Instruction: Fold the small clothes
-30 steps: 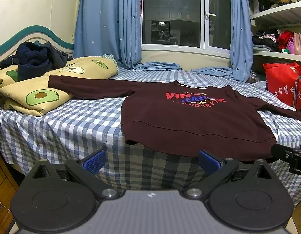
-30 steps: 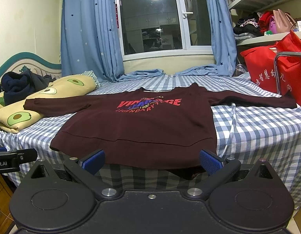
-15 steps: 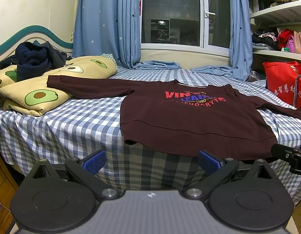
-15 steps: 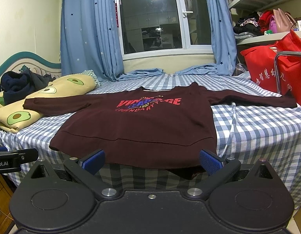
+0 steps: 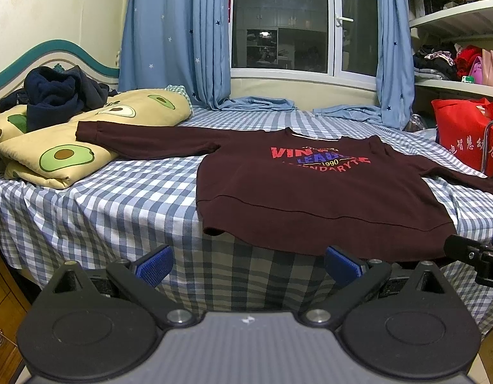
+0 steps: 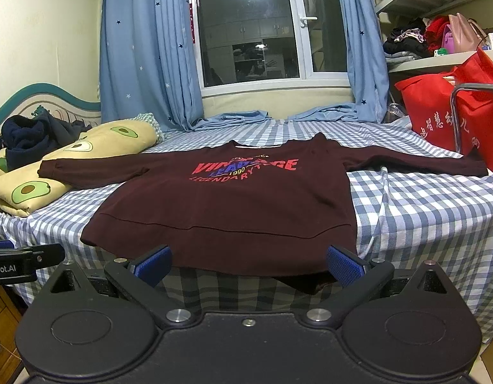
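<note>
Below the near edge of the bed (image 5: 86, 211), the left gripper (image 5: 246, 264) hangs with its two blue pads spread wide, nothing between them and nothing touched; the right gripper (image 6: 246, 264) sits just beside it, likewise spread wide and empty, its pads just short of the hem; one maroon sweatshirt (image 6: 233, 204) lies flat and face-up on the checked sheet, both sleeves stretched out sideways, its hem draped slightly over the bed's front edge; seen from the left wrist, the hem's left corner is above and between the pads, while from the right wrist the garment's whole lower edge spans the gap between the fingers; bare checked sheet lies on both sides of the body of the garment, wider toward the left sleeve; that sleeve's cuff rests on an avocado-print quilt (image 5: 70, 147), one folded bundle, with one heap of dark clothes (image 5: 51, 96) on top; the other sleeve reaches toward two red bags (image 6: 438, 108) at the far right; two blue curtains (image 6: 144, 51) frame one window.
</note>
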Motion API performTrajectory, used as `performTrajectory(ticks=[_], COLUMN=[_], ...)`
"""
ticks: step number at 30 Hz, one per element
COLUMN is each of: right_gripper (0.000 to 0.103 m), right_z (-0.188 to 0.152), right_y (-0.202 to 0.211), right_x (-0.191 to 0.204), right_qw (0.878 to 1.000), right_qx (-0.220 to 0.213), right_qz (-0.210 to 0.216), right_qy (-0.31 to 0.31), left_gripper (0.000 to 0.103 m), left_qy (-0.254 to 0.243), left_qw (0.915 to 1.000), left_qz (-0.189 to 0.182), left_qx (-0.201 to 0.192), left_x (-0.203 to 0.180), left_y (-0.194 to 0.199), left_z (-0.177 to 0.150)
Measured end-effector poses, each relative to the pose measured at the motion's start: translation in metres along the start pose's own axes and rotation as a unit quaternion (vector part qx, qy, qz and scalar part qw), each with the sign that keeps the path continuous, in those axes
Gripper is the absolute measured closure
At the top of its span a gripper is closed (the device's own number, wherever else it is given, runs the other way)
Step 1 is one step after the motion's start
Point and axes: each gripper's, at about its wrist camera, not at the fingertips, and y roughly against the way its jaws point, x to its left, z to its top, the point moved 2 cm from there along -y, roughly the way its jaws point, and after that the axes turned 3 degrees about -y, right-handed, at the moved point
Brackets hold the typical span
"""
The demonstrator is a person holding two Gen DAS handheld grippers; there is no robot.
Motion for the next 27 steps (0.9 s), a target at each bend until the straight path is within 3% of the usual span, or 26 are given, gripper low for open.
performTrajectory(ticks=[17,27], right_gripper=[0.0,0.0], right_z=[0.001,0.007], right_y=[-0.004,-0.003], right_x=[-0.002,-0.01], right_qw=[1.0,1.0], right_qx=[0.002,0.008], right_qz=[-0.002,-0.006], right_qy=[-0.003,-0.02], left_gripper=[0.001,0.001], left_qy=[-0.001,-0.001], left_qw=[1.0,0.9993], left_qz=[-0.002,-0.005], left_qx=[0.007,0.037], left_x=[-0.003,-0.006], left_y=[-0.004,-0.018], left_z=[0.001,0.007])
